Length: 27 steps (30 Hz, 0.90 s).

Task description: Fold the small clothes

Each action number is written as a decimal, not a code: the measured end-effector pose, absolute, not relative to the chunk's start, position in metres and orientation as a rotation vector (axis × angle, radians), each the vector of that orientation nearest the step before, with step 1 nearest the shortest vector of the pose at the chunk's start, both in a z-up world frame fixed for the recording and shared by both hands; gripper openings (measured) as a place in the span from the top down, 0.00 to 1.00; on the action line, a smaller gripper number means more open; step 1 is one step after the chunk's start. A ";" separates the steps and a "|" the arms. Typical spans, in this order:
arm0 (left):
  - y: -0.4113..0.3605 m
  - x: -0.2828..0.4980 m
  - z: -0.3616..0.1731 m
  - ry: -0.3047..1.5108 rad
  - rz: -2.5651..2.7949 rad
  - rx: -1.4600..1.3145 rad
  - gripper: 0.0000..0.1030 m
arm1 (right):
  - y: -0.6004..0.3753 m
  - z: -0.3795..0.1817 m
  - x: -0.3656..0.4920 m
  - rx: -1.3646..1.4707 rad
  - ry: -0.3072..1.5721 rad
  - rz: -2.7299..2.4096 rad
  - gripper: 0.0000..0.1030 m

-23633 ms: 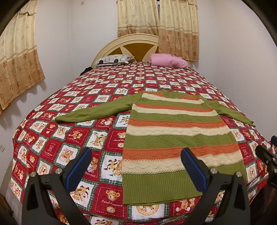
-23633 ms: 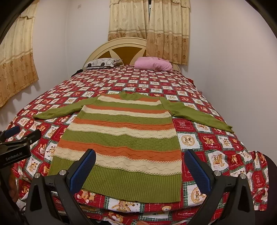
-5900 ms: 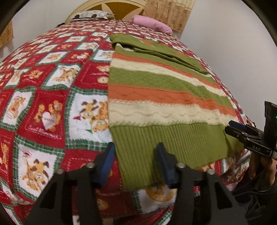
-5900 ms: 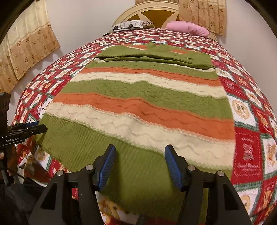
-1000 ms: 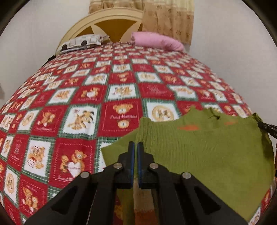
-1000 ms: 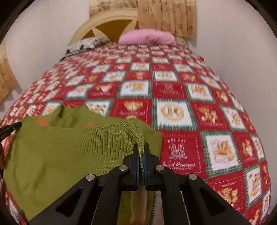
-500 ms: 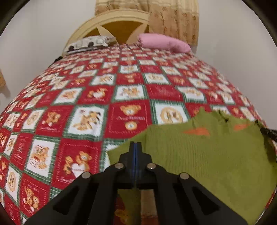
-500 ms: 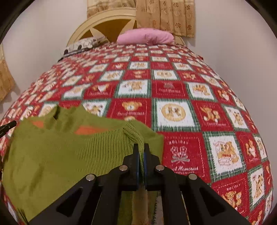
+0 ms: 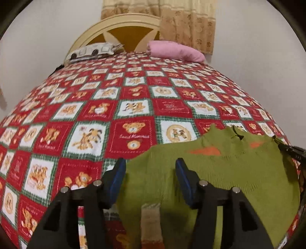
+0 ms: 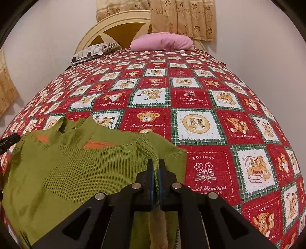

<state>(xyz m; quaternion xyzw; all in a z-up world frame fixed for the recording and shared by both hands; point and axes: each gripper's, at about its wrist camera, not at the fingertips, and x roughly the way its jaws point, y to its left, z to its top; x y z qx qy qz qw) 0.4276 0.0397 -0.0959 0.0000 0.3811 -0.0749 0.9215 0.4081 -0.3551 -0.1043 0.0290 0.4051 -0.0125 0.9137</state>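
The green sweater (image 9: 229, 172), with orange and cream stripes, lies folded over on itself at the near end of the bed. In the left wrist view my left gripper (image 9: 150, 164) has its jaws opening. The sweater's left corner lies on the bed between the blue pads (image 9: 118, 172), which do not press on it. In the right wrist view my right gripper (image 10: 155, 162) is shut on a bunched ridge at the right corner of the sweater (image 10: 76, 168). The neckline points toward the headboard.
A red and white teddy-bear bedspread (image 9: 133, 107) covers the bed beyond the sweater. A pink pillow (image 9: 174, 50) and a patterned pillow (image 9: 93, 50) lie by the cream headboard (image 9: 122, 24). Walls close in on both sides, and curtains (image 10: 181, 17) hang behind.
The left jaws have gone from shut on the sweater's corner to apart, and the fabric has dropped flat between them. The right gripper stays clamped on its corner.
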 end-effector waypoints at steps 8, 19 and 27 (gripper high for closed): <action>0.030 0.439 -0.108 0.842 -0.207 0.019 0.95 | -0.355 -0.094 0.402 0.053 0.785 -0.021 0.97; 0.046 0.446 -0.106 0.802 -0.123 -0.069 0.95 | -0.360 -0.108 0.418 0.067 0.824 -0.067 0.97; 0.044 0.434 -0.097 0.821 -0.065 -0.015 0.71 | -0.372 -0.089 0.399 0.082 0.835 -0.106 0.45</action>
